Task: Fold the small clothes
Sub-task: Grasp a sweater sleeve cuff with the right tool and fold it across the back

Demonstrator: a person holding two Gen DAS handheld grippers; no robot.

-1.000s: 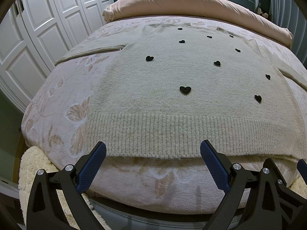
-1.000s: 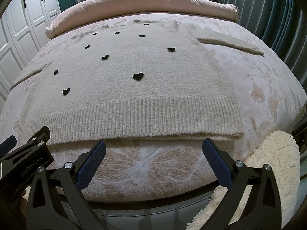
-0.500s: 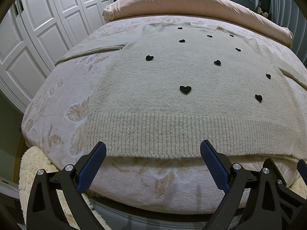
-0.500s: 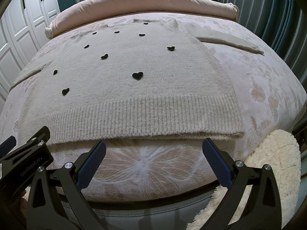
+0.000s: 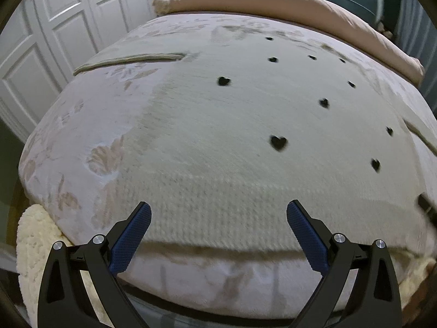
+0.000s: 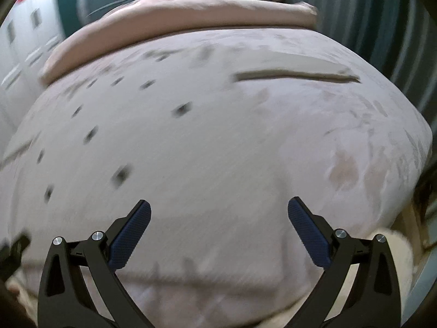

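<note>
No readable writing. Heart-dotted sweater (image 5: 245,142) flat on bed (image 5: 82,142); left hand-held gripper (image 5: 218,224) and right hand-held gripper (image 6: 218,221) wide, empty, at sweater's hem. Pink duvet (image 5: 273,2) beyond sweater.

Home bedrm; bed (image 5: 82,142); folded duvet (image 5: 273,2); wardrobe doors (image 5: 62,35)

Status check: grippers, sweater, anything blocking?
Left hand-held gripper open, right hand-held gripper open. Cream knit sweater with black hearts flat, unfolded, ungripped. Nothing blocking.
</note>
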